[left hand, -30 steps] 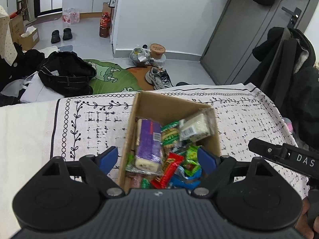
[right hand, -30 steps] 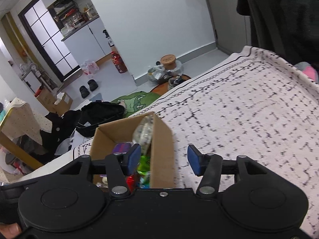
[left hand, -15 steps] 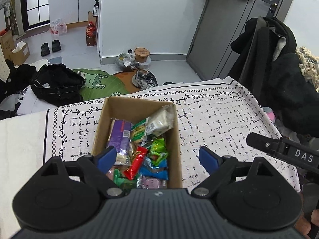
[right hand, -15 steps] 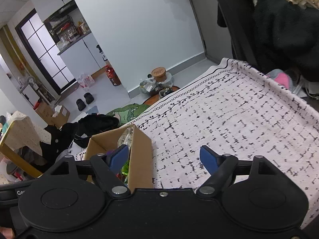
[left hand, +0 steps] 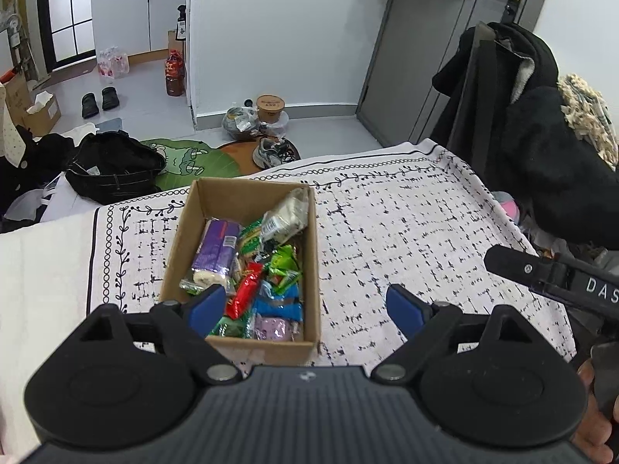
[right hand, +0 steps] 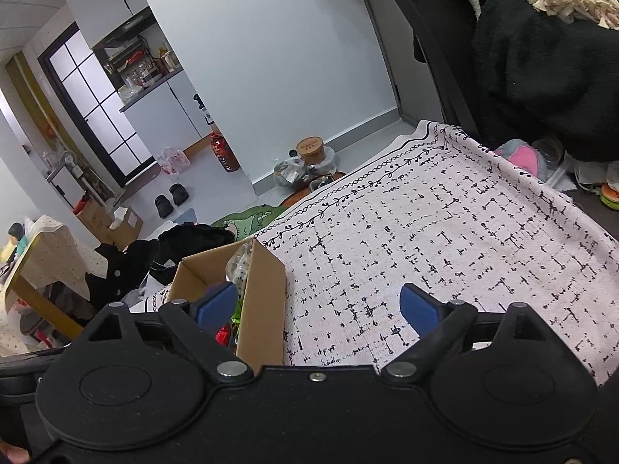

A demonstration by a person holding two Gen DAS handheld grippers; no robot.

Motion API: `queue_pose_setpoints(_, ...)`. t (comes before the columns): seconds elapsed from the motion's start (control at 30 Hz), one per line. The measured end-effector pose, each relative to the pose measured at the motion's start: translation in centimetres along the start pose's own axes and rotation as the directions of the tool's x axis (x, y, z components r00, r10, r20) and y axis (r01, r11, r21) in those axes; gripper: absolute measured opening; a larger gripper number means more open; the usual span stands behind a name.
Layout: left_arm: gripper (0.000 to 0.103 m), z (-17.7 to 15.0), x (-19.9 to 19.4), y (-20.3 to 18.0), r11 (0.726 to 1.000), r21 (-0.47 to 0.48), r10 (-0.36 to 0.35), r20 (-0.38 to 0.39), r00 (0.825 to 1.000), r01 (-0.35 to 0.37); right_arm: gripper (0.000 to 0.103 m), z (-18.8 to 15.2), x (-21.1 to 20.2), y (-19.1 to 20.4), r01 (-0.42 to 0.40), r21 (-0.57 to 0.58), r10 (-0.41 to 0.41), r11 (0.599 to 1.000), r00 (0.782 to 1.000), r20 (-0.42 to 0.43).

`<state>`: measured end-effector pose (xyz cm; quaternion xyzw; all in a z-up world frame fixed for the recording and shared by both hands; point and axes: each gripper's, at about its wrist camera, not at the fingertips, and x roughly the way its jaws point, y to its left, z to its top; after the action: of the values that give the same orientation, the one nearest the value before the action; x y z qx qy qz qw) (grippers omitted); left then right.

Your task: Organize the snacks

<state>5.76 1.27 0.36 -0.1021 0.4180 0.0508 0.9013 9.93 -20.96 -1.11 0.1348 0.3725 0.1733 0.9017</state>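
Note:
A cardboard box (left hand: 314,255) stands on the patterned cloth (left hand: 406,232), filled with several wrapped snacks: a purple pack (left hand: 214,251), a red bar (left hand: 245,289), green packets (left hand: 284,266), a blue packet (left hand: 279,303) and a clear bag (left hand: 284,218) leaning on its right wall. My left gripper (left hand: 307,307) hovers open above the box's near end, nothing between its fingers. In the right wrist view the box (right hand: 263,294) sits at lower left. My right gripper (right hand: 319,303) is above its right wall and the cloth (right hand: 445,239), jaws opening, nothing held.
The other gripper's black body (left hand: 553,274) reaches in from the right in the left wrist view. A chair with dark coats (left hand: 522,116) stands past the table's far right corner. Bags, shoes and a green mat (left hand: 185,162) lie on the floor beyond the far edge.
Both grippers have pulled back and risen from the box, so it looks smaller and farther. The right gripper's jaws have spread wide. The box and snacks stay put.

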Motion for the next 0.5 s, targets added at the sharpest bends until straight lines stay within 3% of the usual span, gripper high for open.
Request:
queue_pose_setpoints(0.23,0.090,-1.1,-1.0,-0.8,1.000,0.001,-0.001,0.002,1.000,0.001,0.103,-0.6,-1.7,-0.4,0.010,-0.017,-0.010,1.000,1.000,0.009)
queue_pose_setpoints(0.5,0.094,-1.9,-2.3,-1.0,1.000,0.008,-0.002,0.017,1.000,0.002,0.103,-1.3,-3.4,-0.4,0.052,-0.034,-0.052,0.998,0.999,0.013)
